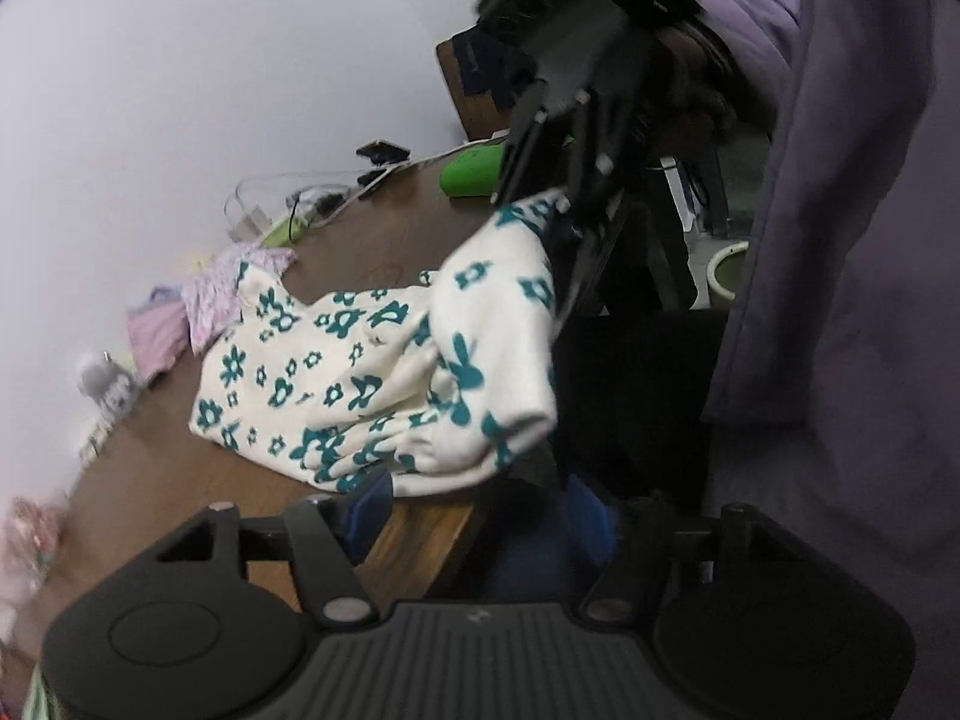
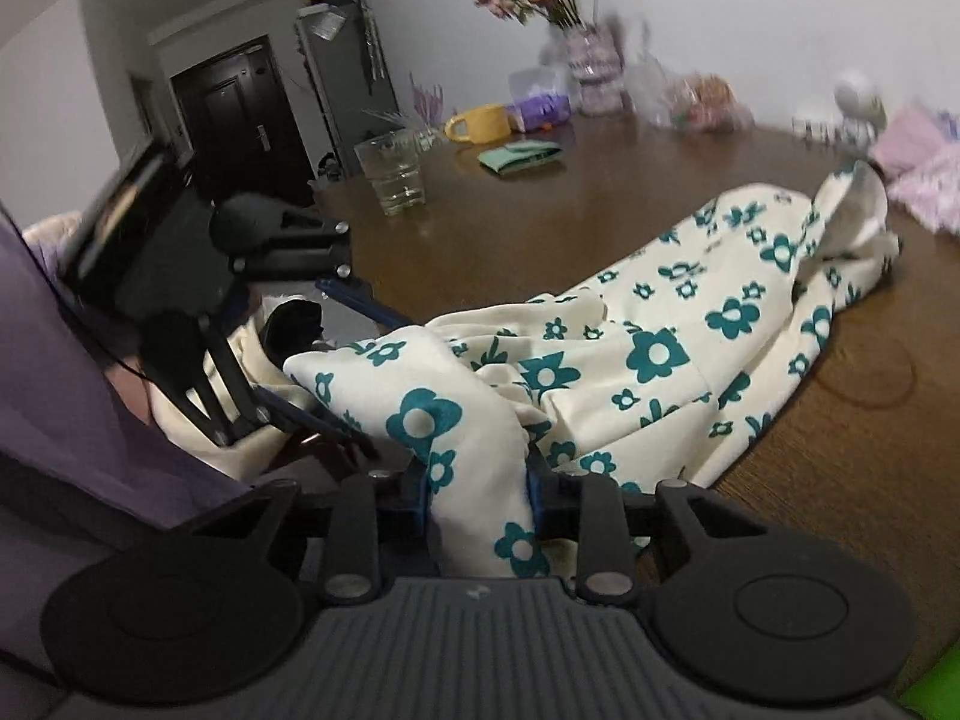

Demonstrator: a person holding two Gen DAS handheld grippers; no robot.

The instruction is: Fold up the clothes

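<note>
Left tool (image 1: 480, 504): fingers apart, at the near surface (image 1: 180, 480) edge. Floral garment (image 2: 690, 348): cream with teal flowers, bunched from 6 to 2 o'clock across the surface. Right tool (image 2: 480, 498): clamped on the garment's near hem. Risk: single-corner hold; lifting may drag cloth toward the pink clothes (image 2: 924, 168).

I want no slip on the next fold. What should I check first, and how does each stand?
1. Right gripper clamped on the garment: ok.
2. Left gripper holding cloth: not ok, its jaws stand open with nothing between.
3. Garment flat: not ok, bunched at the near edge.
4. Far end resting on the table: ok.
5. Glass apart from the cloth: ok.
</note>
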